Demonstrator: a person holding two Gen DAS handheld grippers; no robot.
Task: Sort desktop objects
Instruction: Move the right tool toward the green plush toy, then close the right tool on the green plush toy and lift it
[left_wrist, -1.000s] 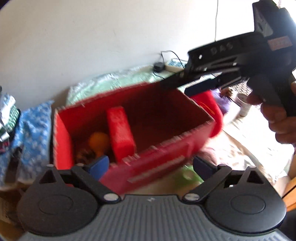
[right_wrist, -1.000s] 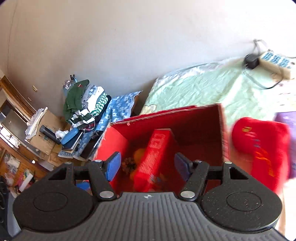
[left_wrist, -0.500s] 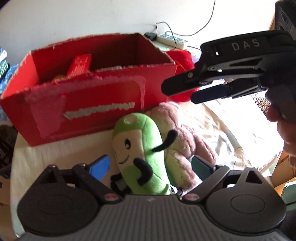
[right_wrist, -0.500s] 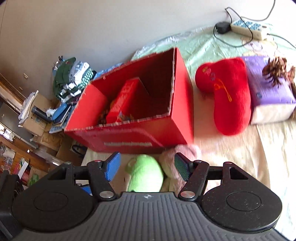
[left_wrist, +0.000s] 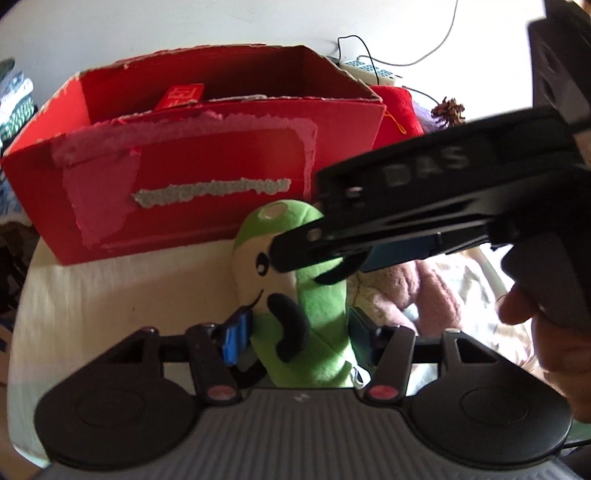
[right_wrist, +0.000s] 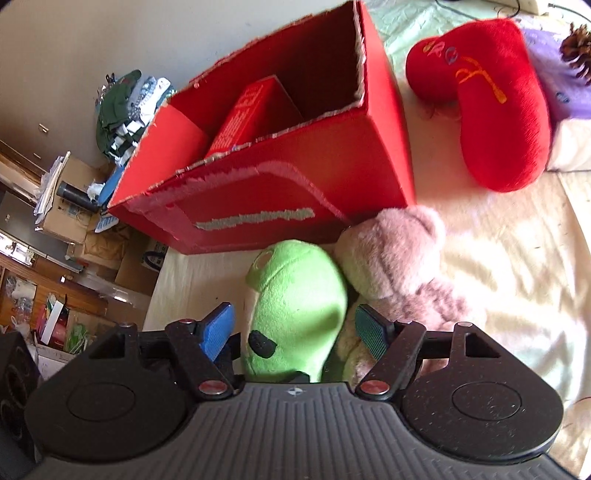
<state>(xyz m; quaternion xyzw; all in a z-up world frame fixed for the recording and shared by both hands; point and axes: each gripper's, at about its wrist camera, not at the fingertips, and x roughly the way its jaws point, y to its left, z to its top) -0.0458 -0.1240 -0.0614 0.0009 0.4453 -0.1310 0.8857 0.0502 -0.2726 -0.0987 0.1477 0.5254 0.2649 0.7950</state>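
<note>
A green plush toy with a face (left_wrist: 295, 288) (right_wrist: 295, 306) lies on the cream cloth in front of the red cardboard box (left_wrist: 192, 177) (right_wrist: 266, 155). My left gripper (left_wrist: 295, 328) has its pads against both sides of the plush's lower body. My right gripper (right_wrist: 295, 328) is open and straddles the plush's upper end from above; it also shows in the left wrist view (left_wrist: 332, 254). A pink plush bear (right_wrist: 399, 266) (left_wrist: 417, 291) lies against the green plush's right side. A red carton (right_wrist: 243, 114) stands inside the box.
A red cushion (right_wrist: 498, 110) and a purple tissue pack (right_wrist: 561, 92) with a pine cone (right_wrist: 578, 48) lie right of the box. A power strip (left_wrist: 369, 68) lies behind it. Folded clothes (right_wrist: 125, 107) and cartons are stacked beyond the table's left edge.
Both grippers dropped from above the box to the green plush in front of it. The left jaws have narrowed onto the plush; the right gripper has come down over its top.
</note>
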